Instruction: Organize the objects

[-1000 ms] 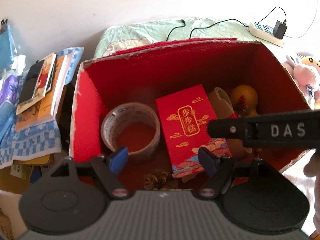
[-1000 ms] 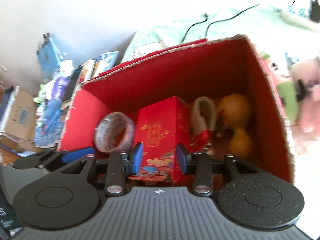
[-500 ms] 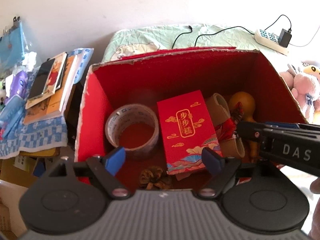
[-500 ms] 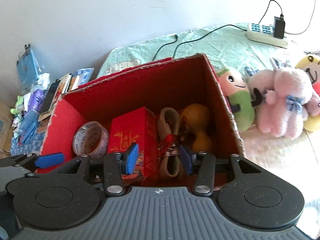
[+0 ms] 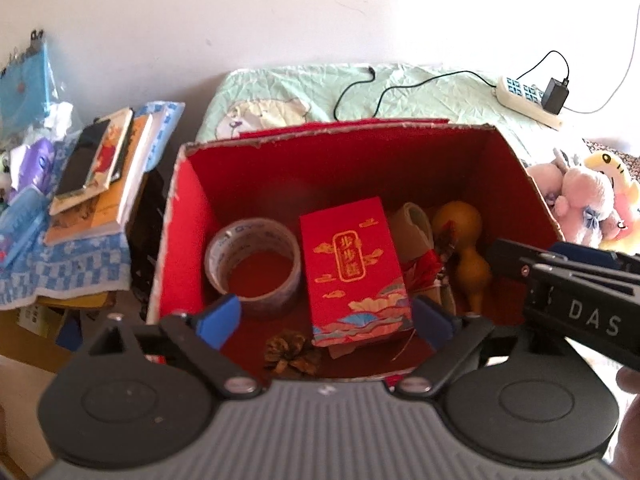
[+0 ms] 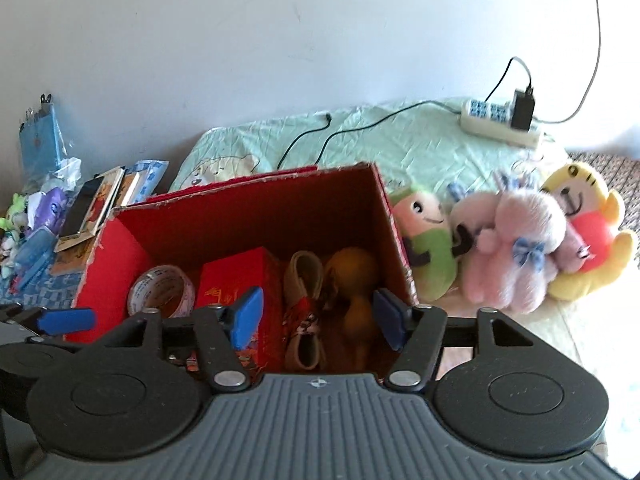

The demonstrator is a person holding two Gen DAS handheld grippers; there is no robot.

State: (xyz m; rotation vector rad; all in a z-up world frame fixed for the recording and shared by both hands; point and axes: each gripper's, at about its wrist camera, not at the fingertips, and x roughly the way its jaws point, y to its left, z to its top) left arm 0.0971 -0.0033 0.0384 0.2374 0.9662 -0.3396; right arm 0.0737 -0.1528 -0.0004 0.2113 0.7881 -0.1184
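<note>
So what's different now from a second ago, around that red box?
Both grippers have backed up and away from the red box, their jaws just opening. The right gripper had its jaws close around the red packet; now they stand wide with nothing held. The left gripper is empty too. The tape roll, packet, gourd and pine cone lie where they were.

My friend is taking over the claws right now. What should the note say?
Left claw: open, empty, jaws just widened, above the red box.
Right claw: open, empty, jaws just widened, over the box's right end.
In the box: tape roll, red packet, gourd, pine cone.
Left, probably: plush toys beside the box.
</note>
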